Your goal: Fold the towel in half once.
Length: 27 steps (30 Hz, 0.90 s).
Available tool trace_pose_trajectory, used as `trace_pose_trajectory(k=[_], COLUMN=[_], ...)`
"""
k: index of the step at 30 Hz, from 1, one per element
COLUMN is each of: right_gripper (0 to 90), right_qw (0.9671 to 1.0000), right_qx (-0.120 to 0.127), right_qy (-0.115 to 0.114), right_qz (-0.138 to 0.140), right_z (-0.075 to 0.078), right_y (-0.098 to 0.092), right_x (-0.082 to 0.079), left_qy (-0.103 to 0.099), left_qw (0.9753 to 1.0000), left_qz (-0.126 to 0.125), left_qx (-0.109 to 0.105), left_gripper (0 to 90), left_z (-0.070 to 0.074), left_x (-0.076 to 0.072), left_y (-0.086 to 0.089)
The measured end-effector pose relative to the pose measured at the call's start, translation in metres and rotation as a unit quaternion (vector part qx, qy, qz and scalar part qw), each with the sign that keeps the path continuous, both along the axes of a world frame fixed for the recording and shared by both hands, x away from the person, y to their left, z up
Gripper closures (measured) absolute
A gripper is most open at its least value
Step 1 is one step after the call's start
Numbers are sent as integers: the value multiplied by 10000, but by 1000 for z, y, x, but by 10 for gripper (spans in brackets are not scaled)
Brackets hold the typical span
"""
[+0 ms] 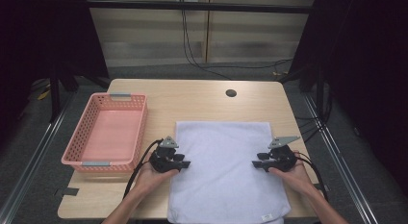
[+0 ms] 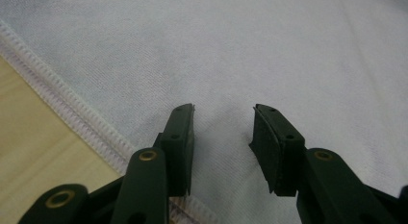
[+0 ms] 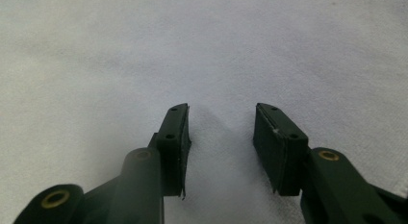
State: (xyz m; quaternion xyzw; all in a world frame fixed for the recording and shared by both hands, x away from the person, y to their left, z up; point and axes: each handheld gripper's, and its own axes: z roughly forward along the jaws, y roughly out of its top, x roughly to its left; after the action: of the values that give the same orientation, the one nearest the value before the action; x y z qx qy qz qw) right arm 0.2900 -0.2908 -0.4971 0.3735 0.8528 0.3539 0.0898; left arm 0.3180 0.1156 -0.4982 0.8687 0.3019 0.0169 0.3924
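Bench (image 1: 202, 96) is carrying 2 things. White towel (image 1: 226, 166) is lying flat across the near-right part, its near edge hanging at the bench's front edge, label tag at the near-right corner. Pink basket (image 1: 108, 132) is sitting empty at the left edge, well apart from the towel.

Left gripper (image 1: 182, 163) is resting over the towel's left edge, right gripper (image 1: 256, 163) over its right side, both pointing inward. In both gripper views the jaws are standing apart with nothing between them, just flat cloth below; the towel's stitched hem (image 2: 72, 113) is running beside the left gripper.

Likely step: pinching both side edges to start a fold.

Risks: jaws closing on flat cloth are probably catching nothing or slipping off; uneven grabs are likely skewing the fold; dragging could be pulling the towel off the front edge.
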Motion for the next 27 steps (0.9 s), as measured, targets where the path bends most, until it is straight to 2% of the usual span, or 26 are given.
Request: trace_pose_trajectory(k=[2, 3, 6, 9, 11, 14, 19, 20, 22, 24, 27], right_gripper=[574, 574, 575, 579, 579, 576, 578, 587, 593, 586, 582], right_qw=[10000, 10000, 9999, 9998, 9997, 9994, 9984, 9984, 9991, 9998, 9991], right_qx=[52, -13, -76, -15, -14, -39, -29, -48, 20, 203, 177], right_qy=[31, 6, 3, 98, 142, 195, 362, 378, 301, 71, -271], right_qz=[-7, 21, 122, 193, 191, 273, 439, 417, 299, 62, -272], right_z=[0, 1, 2, 3, 3, 5, 7, 8, 11, 19, 30], right_y=[0, 1, 2, -2, -3, -1, 2, 2, 0, -7, -20], right_x=[-10, -14, -27, -38, -43, -52, -71, -74, -68, -57, -31], left_qy=[214, 232, 159, 228, 105, 354, 515, 458, 373, 273, 146], left_qw=[9996, 9994, 9998, 9997, 9998, 9991, 9978, 9981, 9985, 9991, 9994], left_qz=[89, 142, 6, -127, -176, -211, -415, -403, -381, -249, -120], left_qx=[-169, -235, -71, -28, 35, -25, -80, -41, -101, -231, -282], left_gripper=[582, 568, 571, 571, 571, 557, 557, 561, 559, 559, 570], left_z=[0, -1, 1, 3, 3, 6, 8, 9, 11, 16, 20], left_x=[-6, -10, -20, -31, -41, -53, -74, -74, -68, -51, -24], left_y=[1, 1, -2, -2, -1, 4, 16, 17, 17, 15, 9])
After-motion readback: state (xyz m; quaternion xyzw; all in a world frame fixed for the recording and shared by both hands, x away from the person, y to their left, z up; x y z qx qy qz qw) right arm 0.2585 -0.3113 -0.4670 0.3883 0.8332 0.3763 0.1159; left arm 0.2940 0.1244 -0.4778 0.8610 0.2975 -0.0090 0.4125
